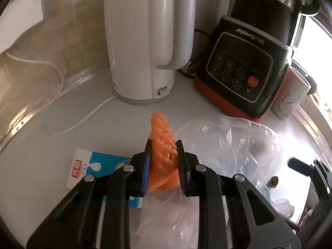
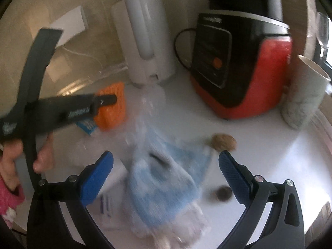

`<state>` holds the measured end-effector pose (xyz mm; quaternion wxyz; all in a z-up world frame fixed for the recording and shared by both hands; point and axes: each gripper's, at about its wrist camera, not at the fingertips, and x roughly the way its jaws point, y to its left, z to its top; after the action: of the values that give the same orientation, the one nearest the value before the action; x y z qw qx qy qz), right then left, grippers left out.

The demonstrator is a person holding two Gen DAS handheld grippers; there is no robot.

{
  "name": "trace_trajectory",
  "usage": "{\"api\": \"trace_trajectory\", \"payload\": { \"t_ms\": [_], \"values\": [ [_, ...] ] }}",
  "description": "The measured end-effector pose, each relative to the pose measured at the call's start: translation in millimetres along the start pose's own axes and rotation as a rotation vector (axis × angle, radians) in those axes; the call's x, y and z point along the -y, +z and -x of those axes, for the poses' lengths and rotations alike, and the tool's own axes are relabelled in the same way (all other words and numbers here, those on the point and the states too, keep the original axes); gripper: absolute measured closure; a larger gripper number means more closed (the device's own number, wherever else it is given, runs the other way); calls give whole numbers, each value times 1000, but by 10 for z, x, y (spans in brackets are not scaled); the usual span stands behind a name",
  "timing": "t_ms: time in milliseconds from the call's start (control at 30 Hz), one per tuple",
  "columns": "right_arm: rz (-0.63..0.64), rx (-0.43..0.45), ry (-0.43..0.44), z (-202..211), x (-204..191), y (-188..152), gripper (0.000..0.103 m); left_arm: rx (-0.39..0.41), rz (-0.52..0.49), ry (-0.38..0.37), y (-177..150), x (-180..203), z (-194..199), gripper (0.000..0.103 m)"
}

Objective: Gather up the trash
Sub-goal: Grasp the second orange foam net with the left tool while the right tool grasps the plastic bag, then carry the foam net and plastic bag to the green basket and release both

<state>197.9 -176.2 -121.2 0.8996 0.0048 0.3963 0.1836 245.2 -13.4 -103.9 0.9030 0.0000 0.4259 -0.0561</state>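
My left gripper (image 1: pixel 164 164) is shut on an orange foam net sleeve (image 1: pixel 162 143) and holds it above the white counter; it also shows in the right wrist view (image 2: pixel 113 105). A clear plastic bag (image 1: pixel 224 145) lies to its right, with blurred blue and white trash inside (image 2: pixel 166 178). A blue and white milk carton (image 1: pixel 97 164) lies flat to the left. My right gripper (image 2: pixel 166 176) is open over the bag. A brown nut shell (image 2: pixel 224 142) and a dark round bit (image 2: pixel 223 194) lie near its right finger.
A white kettle (image 1: pixel 143 41) with its cord stands at the back. A black and red blender base (image 1: pixel 244 66) stands to its right, with a paper cup (image 2: pixel 303 95) beside it. A glass splashback (image 1: pixel 41 66) runs along the left.
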Motion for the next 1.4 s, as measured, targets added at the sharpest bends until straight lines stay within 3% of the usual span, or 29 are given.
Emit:
{"api": "trace_trajectory", "payload": {
  "t_ms": [133,200,267,300,367,400,633,800,933,1100,1233,1400],
  "values": [
    [15,15,34,-140,-92,185,2,42,10,-9,16,-57,255,81],
    [24,3,53,-259,-149,266,10,62,15,-10,10,-109,406,81],
    [18,-27,81,-363,-189,309,46,83,13,-1,-26,-161,570,81],
    [10,-49,104,-417,-208,328,57,90,8,5,-52,-188,650,81],
    [-1,-66,142,-453,-262,338,91,102,5,15,-95,-240,773,81],
    [-1,-63,150,-430,-294,334,94,111,2,22,-127,-266,840,81],
    [35,31,120,94,-624,293,97,142,-18,13,-401,-368,1350,80],
    [51,88,68,706,-898,93,97,162,-42,-52,-762,-354,1843,80],
    [52,104,30,1237,-1187,-300,97,150,-76,-122,-1175,-288,2175,80],
    [34,71,-29,1746,-1543,-1016,97,85,-150,-209,-1928,-181,2450,79],
    [-23,14,-56,1962,-1774,-1648,97,-21,-209,-292,-2619,-168,2493,79],
    [-84,-79,-84,1999,-2102,-2434,96,-125,-280,-341,-3312,-187,2405,79]
  ]
}}
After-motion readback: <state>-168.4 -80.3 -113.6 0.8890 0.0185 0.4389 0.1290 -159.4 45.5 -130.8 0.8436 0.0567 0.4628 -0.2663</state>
